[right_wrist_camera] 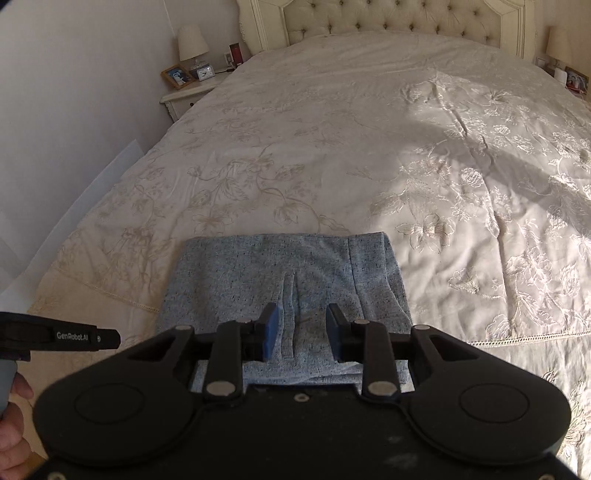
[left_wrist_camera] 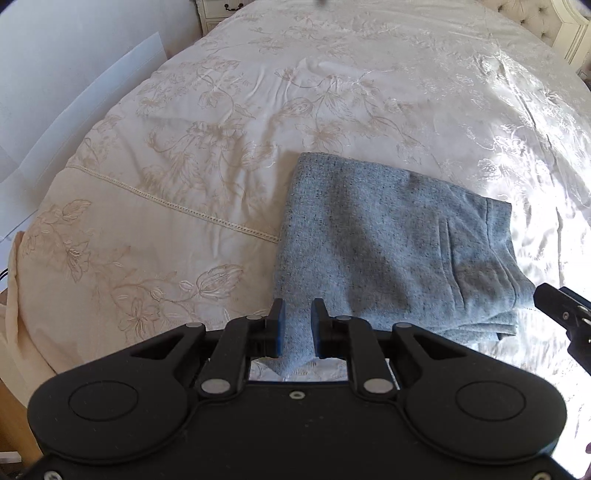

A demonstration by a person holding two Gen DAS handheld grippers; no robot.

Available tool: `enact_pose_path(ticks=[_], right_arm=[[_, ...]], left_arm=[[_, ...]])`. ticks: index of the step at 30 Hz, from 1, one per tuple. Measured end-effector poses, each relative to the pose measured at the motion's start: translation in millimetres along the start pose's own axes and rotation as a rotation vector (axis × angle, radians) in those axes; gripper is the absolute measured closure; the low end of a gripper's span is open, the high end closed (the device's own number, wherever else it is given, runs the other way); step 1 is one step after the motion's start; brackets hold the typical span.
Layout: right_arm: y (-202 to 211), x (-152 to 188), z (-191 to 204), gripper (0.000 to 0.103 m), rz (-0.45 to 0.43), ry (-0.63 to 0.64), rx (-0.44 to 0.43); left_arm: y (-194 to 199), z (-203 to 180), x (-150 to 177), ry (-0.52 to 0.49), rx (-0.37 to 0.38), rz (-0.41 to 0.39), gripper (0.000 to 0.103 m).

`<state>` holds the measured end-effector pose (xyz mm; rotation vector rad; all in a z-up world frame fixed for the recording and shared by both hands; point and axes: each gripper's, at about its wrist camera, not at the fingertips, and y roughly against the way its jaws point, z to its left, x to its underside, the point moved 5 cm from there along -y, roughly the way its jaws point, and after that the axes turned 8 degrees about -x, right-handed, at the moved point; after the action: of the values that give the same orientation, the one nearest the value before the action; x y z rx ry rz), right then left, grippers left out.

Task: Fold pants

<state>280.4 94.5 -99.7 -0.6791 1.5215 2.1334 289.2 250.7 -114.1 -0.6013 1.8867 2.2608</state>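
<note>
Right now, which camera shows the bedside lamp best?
The right wrist view: the lamp stands whole on the nightstand beside the headboard. The left wrist view shows only a nightstand corner, no lamp.

I'm working in a home bedroom: a wide bed (right_wrist_camera: 332, 122) with tufted headboard (right_wrist_camera: 388, 22), nightstand (right_wrist_camera: 184, 99), lamp (right_wrist_camera: 192, 42), framed photo (right_wrist_camera: 178, 76).

Your folded pants (right_wrist_camera: 284, 280) lie on the bed (right_wrist_camera: 369, 129) near its foot edge, toward the left side. The nightstand (right_wrist_camera: 184, 96) stands left of the headboard (right_wrist_camera: 388, 22); another, perhaps, at the right.
</note>
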Motion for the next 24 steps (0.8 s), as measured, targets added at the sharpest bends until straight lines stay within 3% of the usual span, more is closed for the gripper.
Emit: enact_pose_path(ticks=[7,24], right_arm=[[29,19,-8,0.072,-0.002,-0.021,-0.011],[72,31,-20,0.071,-0.056,-0.007,-0.012]], left_arm=[[31,-22,26,-0.047,-0.032,-0.063,0.080],[61,-45,46,-0.039,-0.008,-0.082,0.079]])
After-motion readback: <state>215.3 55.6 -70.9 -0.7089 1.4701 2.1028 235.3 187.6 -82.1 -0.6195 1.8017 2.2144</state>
